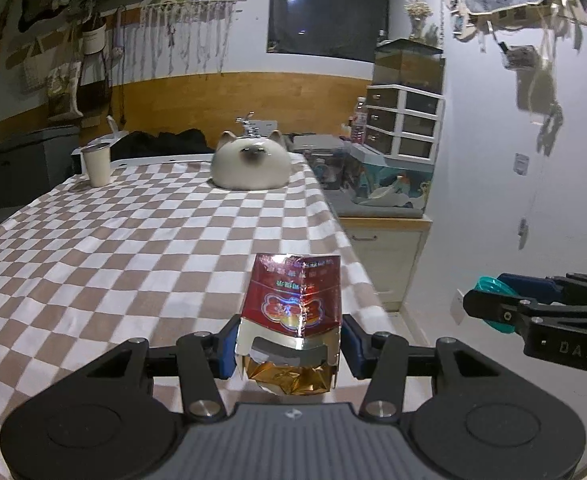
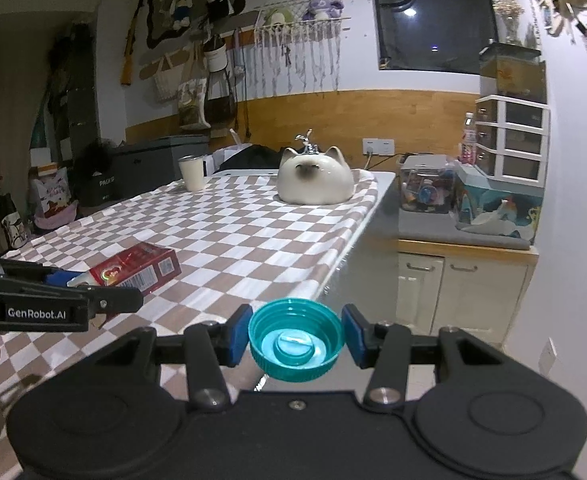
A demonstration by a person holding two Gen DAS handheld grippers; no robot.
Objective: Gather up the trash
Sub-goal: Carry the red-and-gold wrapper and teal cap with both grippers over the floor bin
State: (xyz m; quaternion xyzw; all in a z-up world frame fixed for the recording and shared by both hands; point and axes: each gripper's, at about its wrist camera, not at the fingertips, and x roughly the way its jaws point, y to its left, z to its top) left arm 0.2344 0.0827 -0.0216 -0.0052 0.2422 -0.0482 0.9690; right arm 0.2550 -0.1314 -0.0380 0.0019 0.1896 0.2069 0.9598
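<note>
My left gripper (image 1: 289, 346) is shut on a red and gold empty carton (image 1: 293, 304), open end toward the camera, held just above the checkered table (image 1: 133, 240) near its right edge. The carton also shows in the right wrist view (image 2: 137, 268), with the left gripper (image 2: 105, 300) on it. My right gripper (image 2: 296, 340) is shut on a teal plastic bottle cap (image 2: 295, 344), hollow side facing the camera, held past the table's right edge. The right gripper (image 1: 489, 304) with the cap (image 1: 493, 300) shows at the right of the left wrist view.
A ceramic cat-shaped ornament (image 1: 251, 166) and a cream cup (image 1: 97, 164) stand at the table's far end. A low cabinet (image 2: 465, 280) with boxes and a drawer unit (image 2: 513, 140) stands right of the table. Bags hang on the far wall.
</note>
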